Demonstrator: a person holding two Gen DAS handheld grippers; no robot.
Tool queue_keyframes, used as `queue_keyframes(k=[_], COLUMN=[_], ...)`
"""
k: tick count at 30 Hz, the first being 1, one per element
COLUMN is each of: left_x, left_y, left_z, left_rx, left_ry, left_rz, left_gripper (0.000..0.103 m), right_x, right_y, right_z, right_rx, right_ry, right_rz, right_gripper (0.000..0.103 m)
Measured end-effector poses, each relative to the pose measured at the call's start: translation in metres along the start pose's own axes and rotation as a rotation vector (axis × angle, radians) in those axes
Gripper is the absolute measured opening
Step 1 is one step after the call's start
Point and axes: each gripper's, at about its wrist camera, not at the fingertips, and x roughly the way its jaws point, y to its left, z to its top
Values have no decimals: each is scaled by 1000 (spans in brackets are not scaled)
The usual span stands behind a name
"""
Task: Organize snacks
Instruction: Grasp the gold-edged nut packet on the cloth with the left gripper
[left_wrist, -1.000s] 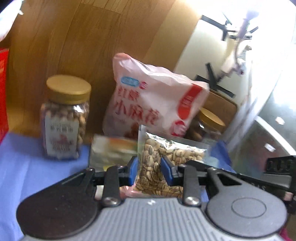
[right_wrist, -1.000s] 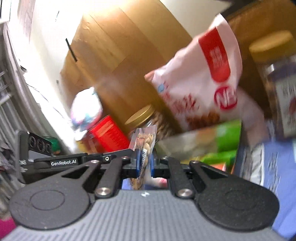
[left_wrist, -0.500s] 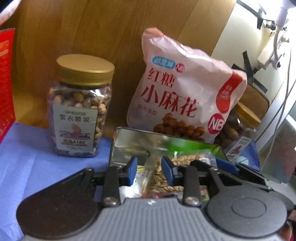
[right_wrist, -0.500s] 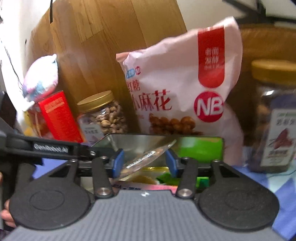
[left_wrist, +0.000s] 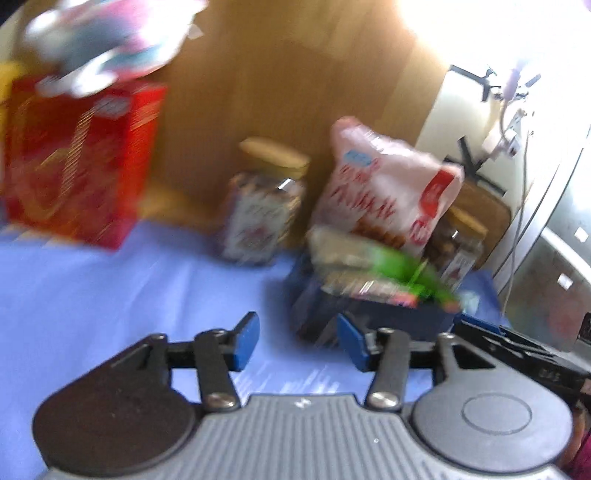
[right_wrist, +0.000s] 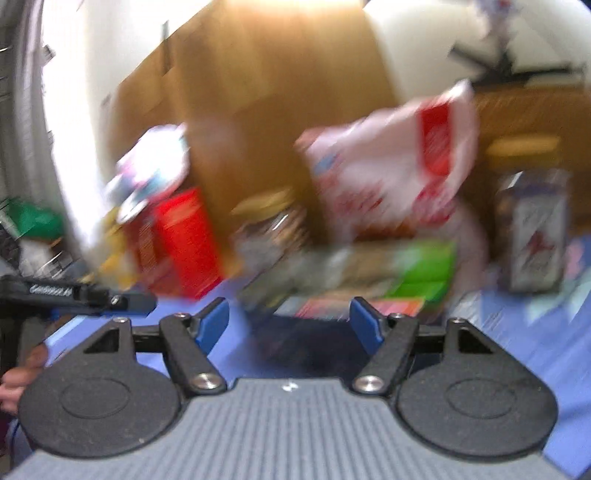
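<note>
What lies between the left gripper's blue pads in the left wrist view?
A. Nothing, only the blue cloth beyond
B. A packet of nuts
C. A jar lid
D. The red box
A: the left gripper has its jaws opening with nothing between the pads, only blue cloth beyond; the red box stands far off to the left.

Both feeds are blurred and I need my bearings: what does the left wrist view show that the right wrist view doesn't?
Left wrist only: the left tongs, opening and empty, over bare blue cloth.

Right wrist only: the right tongs, opening and empty, and a hand at the left edge.

Both: red box, pink bag, two gold-lidded jars, dark snack box.
</note>
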Motion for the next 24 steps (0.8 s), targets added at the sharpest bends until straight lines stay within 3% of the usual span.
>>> queue_keyframes(k=[4,7,10,20,24], left_x=[-21,-25,-17,9,12], left_y=[29,43,46,34,29], left_z=[-31,-50,-61,-77,-75], left_rx=[-73,-162,-226,-226,-219], left_ry=[75,119,157,207,206], left_rz=[4,-73,-143,-189,-177], left_gripper=[49,50,58,58,56], right_x=[5,16,29,51,53], right_y=[27,51,70,95,106], right_z=[-30,-46,-54,-66,-69], right_rx=[-16,-58,-105,-242,-304], right_ry=[172,270,337,385,375], right_rz=[121,170,153,76,65], right_gripper=[74,74,74,73,52])
